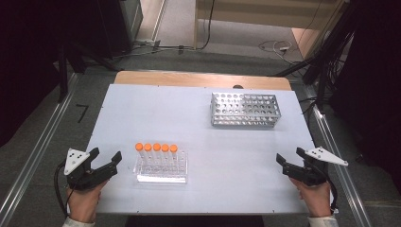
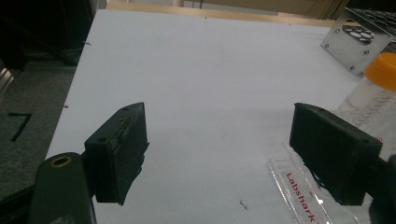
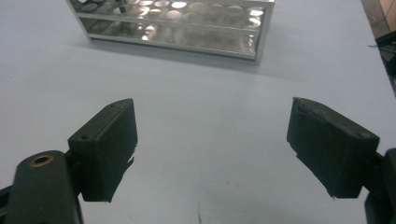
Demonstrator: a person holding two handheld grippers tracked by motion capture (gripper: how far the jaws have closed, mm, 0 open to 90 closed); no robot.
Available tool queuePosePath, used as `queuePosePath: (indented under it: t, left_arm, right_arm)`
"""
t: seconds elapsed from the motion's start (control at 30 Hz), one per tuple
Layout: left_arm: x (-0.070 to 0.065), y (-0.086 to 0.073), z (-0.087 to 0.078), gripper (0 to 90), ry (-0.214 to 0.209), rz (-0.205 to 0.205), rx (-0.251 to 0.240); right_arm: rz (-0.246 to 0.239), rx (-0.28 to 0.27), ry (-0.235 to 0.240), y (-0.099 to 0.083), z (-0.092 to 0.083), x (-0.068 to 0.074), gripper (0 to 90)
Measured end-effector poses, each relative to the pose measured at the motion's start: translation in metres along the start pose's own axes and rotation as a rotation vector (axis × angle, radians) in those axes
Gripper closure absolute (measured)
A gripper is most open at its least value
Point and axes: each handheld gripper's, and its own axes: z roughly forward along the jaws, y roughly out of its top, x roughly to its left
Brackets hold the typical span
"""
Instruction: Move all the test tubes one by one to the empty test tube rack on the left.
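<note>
Orange-capped tubes (image 1: pixel 156 152): five, upright in one row in a clear acrylic rack (image 1: pixel 161 177), just to the right of the left gripper (image 1: pixel 105 158) and nearest to it of anything on the white table (image 1: pixel 189 118). In the left gripper view one orange cap (image 2: pixel 384 69) shows past the right-hand jaw, and the rack's clear foot with red lettering (image 2: pixel 299 196) lies under that jaw.

Left gripper: released, jaws spread wide, nothing between them, low over the table's near-left corner, angled toward the tube row.

Right gripper (image 1: pixel 293 159): likewise released and holding nothing, at the near-right edge, well apart from the tubes. Straight ahead of its jaws stands the metal rack (image 3: pixel 177 23), holes unfilled as far as can be seen.

Step in hand, as I judge it: reaching for the first tube, probably to carry it to the metal rack.

Handling notes: take the end tube nearest the left gripper. Bring the jaws in level, one on each side of the tube just below the cap. Keep clear of the neighbouring tube. Close squarely, then lift straight up so the light acrylic rack does not come along or tip. The free gripper could steady that rack.
</note>
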Motion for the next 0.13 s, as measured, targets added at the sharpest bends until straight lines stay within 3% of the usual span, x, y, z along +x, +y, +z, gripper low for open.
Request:
queuePosePath:
  t: [0.13]
  left_arm:
    - [0.0008, -0.0015, 0.0024, 19.3, 0.005, 0.002, 0.011]
  right_arm:
    - [0.023, 0.01, -0.024, -0.0042, 0.0023, -0.0086, 14.6]
